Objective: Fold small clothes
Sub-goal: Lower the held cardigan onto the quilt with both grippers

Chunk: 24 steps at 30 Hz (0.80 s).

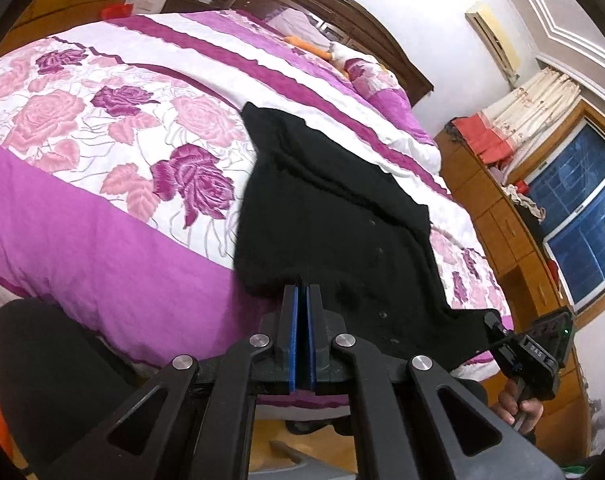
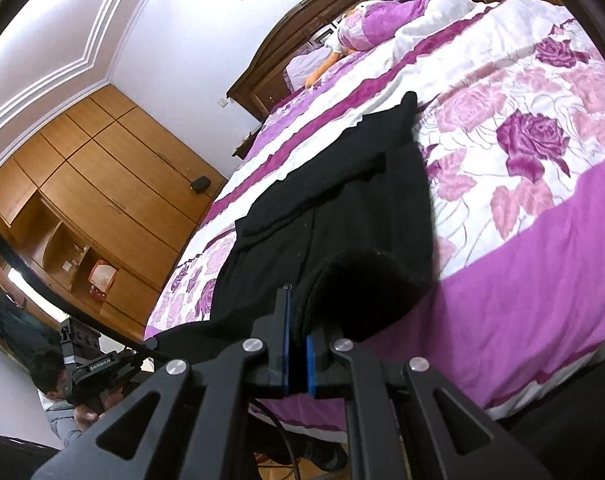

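A floral bedspread (image 1: pixel 82 128) covers the bed, and it serves as the landmark here. On it, toward its near edge, lies a black buttoned cardigan (image 1: pixel 334 208), its far end flat on the bedspread and its near hem lifted clear of the edge. The left gripper (image 1: pixel 301 292) has its jaws pinched together on one hem corner; the right gripper (image 2: pixel 298 304) is clamped over a thick bunched roll of the hem at the other. To fold cleanly, both corners should probably rise level and travel together toward the far end of the bedspread, keeping the hem taut so the button line stays straight.
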{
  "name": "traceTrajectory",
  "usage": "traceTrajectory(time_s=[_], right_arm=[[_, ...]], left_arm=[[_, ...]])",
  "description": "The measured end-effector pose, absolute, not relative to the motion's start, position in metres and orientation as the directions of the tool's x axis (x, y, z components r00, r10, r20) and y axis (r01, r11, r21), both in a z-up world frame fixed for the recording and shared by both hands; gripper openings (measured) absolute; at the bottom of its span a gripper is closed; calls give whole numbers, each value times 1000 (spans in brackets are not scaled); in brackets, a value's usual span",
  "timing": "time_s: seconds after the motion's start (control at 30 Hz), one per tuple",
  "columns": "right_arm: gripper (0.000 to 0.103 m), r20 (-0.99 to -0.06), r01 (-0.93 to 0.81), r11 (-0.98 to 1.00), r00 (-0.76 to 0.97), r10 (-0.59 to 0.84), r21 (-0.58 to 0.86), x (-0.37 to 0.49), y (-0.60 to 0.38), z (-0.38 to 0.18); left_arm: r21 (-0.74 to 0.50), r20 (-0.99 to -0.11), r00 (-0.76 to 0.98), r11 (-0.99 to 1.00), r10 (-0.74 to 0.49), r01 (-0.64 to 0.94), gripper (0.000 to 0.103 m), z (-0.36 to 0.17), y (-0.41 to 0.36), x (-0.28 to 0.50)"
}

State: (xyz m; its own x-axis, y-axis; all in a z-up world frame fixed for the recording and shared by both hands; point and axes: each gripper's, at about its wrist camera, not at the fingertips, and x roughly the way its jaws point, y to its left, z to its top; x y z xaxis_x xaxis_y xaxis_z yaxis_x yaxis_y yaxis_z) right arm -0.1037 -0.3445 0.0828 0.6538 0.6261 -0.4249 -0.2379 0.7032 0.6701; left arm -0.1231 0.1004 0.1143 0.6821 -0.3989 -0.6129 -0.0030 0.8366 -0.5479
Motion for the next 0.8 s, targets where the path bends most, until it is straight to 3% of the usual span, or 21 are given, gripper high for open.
traceTrajectory(time_s=[0.8], right_arm=[[6,-420,-204,700,674,607,684,-62,-343,94]], left_arm=[[-556,-588,700,831,-405,14,0,126,101,-70]])
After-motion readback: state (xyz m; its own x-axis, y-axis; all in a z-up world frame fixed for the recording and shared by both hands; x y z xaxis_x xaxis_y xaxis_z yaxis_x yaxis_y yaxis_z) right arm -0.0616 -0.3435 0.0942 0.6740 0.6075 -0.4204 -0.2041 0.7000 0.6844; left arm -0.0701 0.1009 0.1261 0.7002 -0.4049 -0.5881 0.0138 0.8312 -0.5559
